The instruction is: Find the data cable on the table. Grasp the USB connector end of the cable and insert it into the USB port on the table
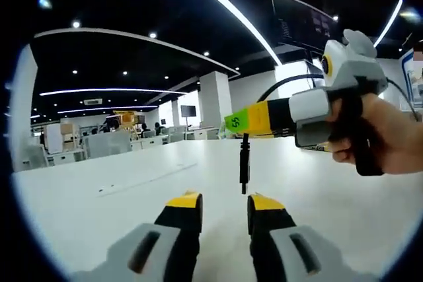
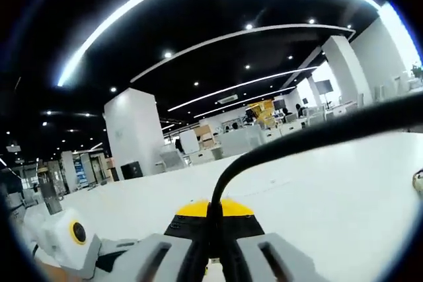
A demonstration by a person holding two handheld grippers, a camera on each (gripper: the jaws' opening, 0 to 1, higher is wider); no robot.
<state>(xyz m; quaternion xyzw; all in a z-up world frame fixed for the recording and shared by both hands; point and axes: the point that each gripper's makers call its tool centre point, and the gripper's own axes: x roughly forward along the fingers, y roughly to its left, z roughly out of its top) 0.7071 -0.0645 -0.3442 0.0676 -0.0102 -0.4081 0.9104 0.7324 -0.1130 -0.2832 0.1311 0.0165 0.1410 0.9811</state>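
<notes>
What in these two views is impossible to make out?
Left gripper view: connector tip too small and dark to read its type.
Right gripper view: cable far end cut off at the edge.
Left gripper view: faint marks on the table blurred.

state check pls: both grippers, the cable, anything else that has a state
left gripper: open, nothing between its jaws, above the table.
right gripper: shut on the data cable, carried by a hand.
data cable: off the table, connector end hanging straight down below the right gripper.
monitor: screen appears on.
</notes>
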